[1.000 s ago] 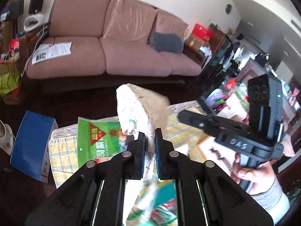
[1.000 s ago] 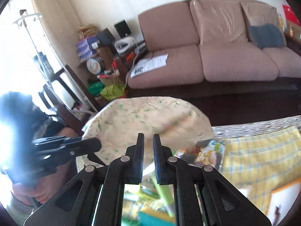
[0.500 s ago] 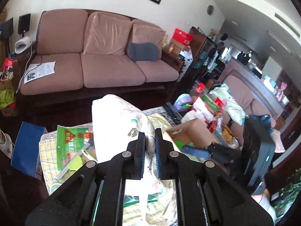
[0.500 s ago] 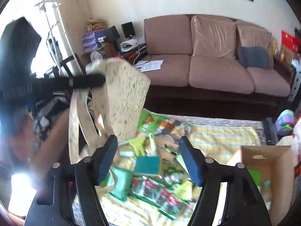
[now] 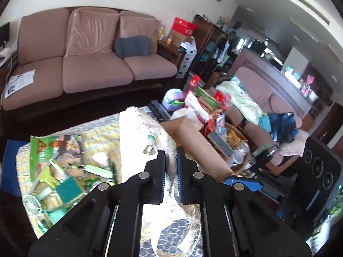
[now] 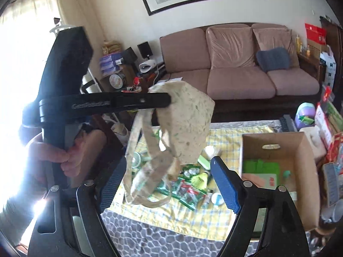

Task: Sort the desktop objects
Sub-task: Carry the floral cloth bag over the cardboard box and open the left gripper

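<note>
My left gripper [image 5: 171, 153] is shut on a cream cloth bag with green specks [image 5: 143, 137], which hangs from it above the table. In the right wrist view that left gripper [image 6: 169, 100] reaches in from the left, the bag [image 6: 184, 126] dangling with its straps [image 6: 150, 167] looping down. My right gripper [image 6: 168, 172] has its jaws opening wide; the bag's straps hang in front of it, but the pads press on nothing. Green packets and small items [image 6: 188, 190] lie on the yellow checked cloth [image 6: 223, 141]. An open cardboard box [image 6: 278, 150] stands at the right.
A pink sofa [image 6: 235, 64] with a grey cushion stands behind the table. Snack packs, a basket and a keyboard [image 5: 158, 111] crowd the table's far right. A small white fan [image 5: 32, 205] and a green sponge [image 5: 68, 190] lie at the left. A hand [image 6: 64, 156] holds the left gripper's handle.
The right gripper let go of the bag and opened wide. Both grippers rose and pulled back, so the bag now hangs from the left gripper alone and the table's contents show.
</note>
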The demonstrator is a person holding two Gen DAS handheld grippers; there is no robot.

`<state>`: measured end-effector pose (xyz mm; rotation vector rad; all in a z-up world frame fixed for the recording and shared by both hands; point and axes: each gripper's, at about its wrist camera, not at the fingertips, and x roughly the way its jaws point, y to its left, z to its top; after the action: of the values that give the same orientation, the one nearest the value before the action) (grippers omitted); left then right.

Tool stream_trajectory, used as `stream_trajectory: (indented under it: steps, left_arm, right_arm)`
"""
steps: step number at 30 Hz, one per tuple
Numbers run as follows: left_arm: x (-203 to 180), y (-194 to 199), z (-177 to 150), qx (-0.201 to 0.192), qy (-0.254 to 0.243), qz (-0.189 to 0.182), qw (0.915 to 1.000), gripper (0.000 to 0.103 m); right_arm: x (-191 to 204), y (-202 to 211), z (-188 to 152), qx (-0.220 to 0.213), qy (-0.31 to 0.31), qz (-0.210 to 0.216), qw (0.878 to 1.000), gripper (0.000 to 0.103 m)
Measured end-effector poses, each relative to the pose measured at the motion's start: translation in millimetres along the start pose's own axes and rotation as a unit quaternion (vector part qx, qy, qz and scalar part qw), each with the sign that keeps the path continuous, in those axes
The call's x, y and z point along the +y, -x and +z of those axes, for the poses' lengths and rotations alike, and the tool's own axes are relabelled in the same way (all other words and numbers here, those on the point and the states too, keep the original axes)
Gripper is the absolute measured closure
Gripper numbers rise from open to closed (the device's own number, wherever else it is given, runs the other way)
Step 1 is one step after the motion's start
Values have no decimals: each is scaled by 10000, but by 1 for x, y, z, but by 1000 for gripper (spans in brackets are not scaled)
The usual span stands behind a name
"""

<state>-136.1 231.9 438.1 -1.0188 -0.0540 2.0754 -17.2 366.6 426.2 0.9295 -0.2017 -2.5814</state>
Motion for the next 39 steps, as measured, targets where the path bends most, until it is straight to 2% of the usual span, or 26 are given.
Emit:
stream_trajectory:
  steps: [2, 6, 8, 9, 10, 12, 18, 21, 25, 29, 32, 39]
  left_arm:
    - [-21, -15, -1, 49, -53, -34, 10000, 94]
    - [-62, -50, 2, 149, -61, -96, 9998, 94]
    - [-75, -69, 3, 192, -52, -104, 9997, 94]
    - [-80, -79, 5, 216, -35, -115, 9997, 94]
    - [-83, -89, 7, 235, -4, -130, 9996, 94]
    - [-85, -110, 11, 261, 90, -165, 9995, 94]
    - [-61, -175, 18, 347, 551, -423, 9970, 94]
    - [-43, -208, 18, 384, 702, -362, 9961, 94]
    - [-11, -251, 6, 569, 959, -250, 9934, 94]
    - [19, -283, -15, 803, 1142, -96, 9902, 94]
    - [33, -296, -31, 1032, 1283, -80, 9863, 94]
    - [27, -288, -79, 1500, 1287, -142, 9802, 93]
  right_arm:
    - [-10, 7, -9, 68, 50, -263, 9996, 19]
    - [-33, 5, -25, 160, -113, -337, 9992, 19]
    - [-46, 2, -33, 239, -155, -556, 9980, 19]
    - [-54, -2, -37, 307, -141, -692, 9970, 22]
    - [-60, -3, -41, 350, -99, -804, 9961, 29]
    - [-77, -10, -48, 512, -51, -1054, 9931, 88]
    - [-137, -35, -50, 814, 19, -1962, 9772, 87]
    - [-164, -51, -44, 884, 129, -2383, 9671, 87]
    - [-194, -80, -39, 1035, 525, -2982, 9474, 87]
    - [-222, -110, -42, 1206, 579, -3094, 9415, 87]
    - [-229, -123, -49, 1281, 579, -2954, 9450, 87]
    - [-219, -132, -83, 1769, 1101, -2750, 9386, 88]
